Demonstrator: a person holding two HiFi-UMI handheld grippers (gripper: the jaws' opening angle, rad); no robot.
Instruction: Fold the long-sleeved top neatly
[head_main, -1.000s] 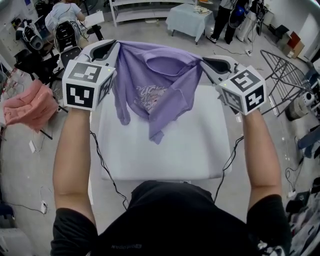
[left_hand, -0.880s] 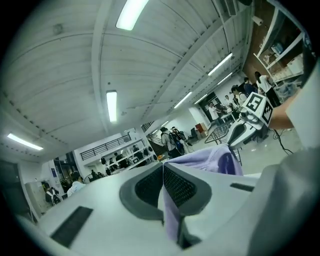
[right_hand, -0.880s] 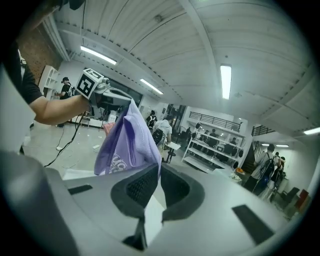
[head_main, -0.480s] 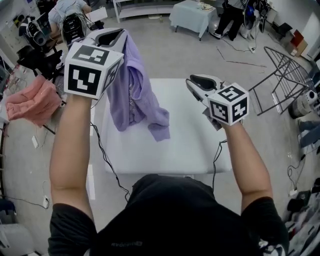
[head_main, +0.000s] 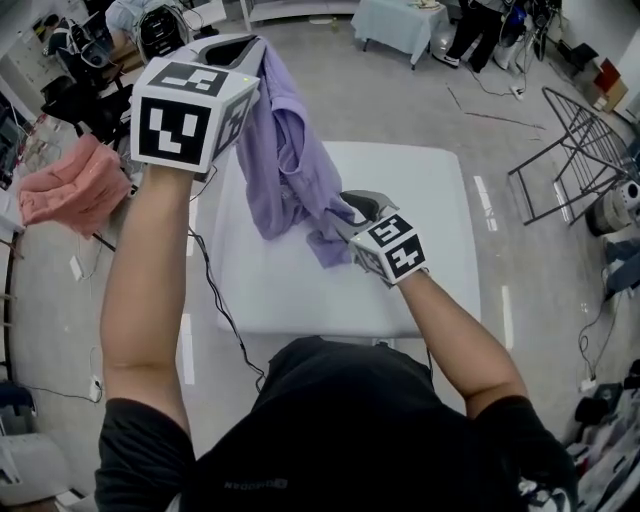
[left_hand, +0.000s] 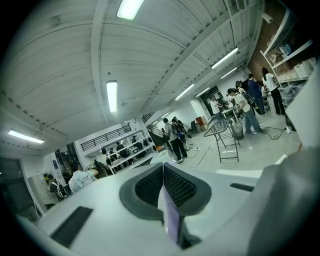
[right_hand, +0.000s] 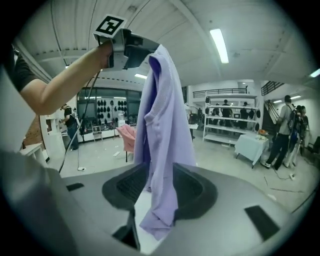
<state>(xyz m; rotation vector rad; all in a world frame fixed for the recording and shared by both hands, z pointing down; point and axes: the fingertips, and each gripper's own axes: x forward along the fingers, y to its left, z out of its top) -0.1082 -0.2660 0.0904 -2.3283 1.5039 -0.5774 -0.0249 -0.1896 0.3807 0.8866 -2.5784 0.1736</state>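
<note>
Surface: white surface (head_main: 440, 250) below.
Top: purple top (head_main: 285, 170) hangs from left hand-held gripper (head_main: 238, 48), clamped on it.
Right hand-held gripper (head_main: 350, 208): jaws just opening wide, hem between (no pinch yet).
Risk: grabbing bunched layers, crooked fold.

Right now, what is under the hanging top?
The white table. The top hangs from the shut left tool. The right tool, jaws just opening, has its lower end between them. The table strip behind the top is covered.

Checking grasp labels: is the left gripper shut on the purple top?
Yes, the left gripper is closed on a strip of the purple top.
</note>
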